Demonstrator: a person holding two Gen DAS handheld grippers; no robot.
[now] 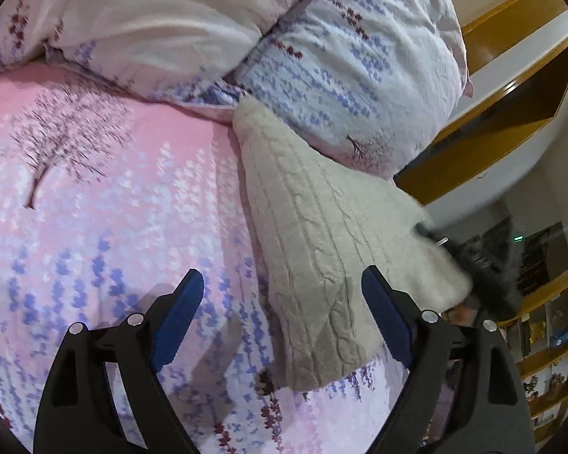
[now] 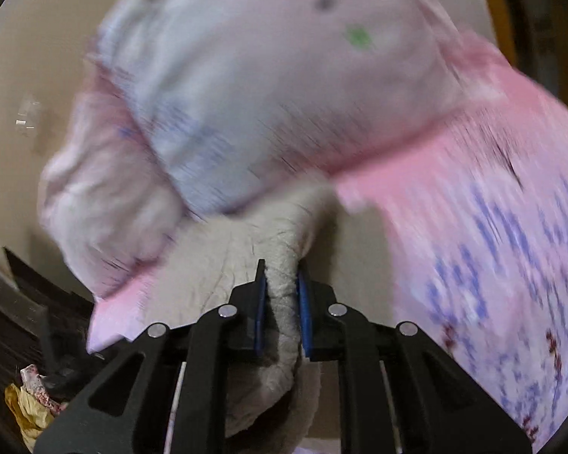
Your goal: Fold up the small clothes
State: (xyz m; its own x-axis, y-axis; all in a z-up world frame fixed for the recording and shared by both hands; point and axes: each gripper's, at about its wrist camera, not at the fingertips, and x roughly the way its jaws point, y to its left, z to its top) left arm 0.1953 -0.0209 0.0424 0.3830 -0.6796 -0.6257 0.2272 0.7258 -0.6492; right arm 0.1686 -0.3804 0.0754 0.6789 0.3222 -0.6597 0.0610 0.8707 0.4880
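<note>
Surface is a bed with a pink bedsheet printed with purple flowers and a dark bare tree [image 1: 94, 196]. At its far side sits a bunched-up white and pink quilt with purple flower print [image 1: 322, 60], piled high. Past the bed edge on the right: yellow-brown wooden wall shelving [image 1: 511, 113], and lower down a wooden shelf unit with small items [image 1: 549, 359], contents too small to name. Right wrist view is motion-blurred; beige wall behind the quilt, and some yellow crumpled stuff [image 2: 26, 412] in the bottom left corner, unclear what.

The task item, a cream cable-knit small garment [image 1: 314, 249], lies on the sheet near the right edge of the bed, its far end touching the quilt, its right side lifted off the bed.

Left gripper [image 1: 282, 283]: black frame, blue pads, fingers [image 1: 181, 302] spread wide apart, gripping nothing. It hangs over the sheet at the garment's near end; the right pad overlaps the knit in view, contact cannot be told.

Right gripper [image 2: 280, 283]: fingers [image 2: 260, 310] nearly closed, pinched on a bunched fold of the same cream knit [image 2: 246, 242], which runs between the blue pads and hangs down behind them.
</note>
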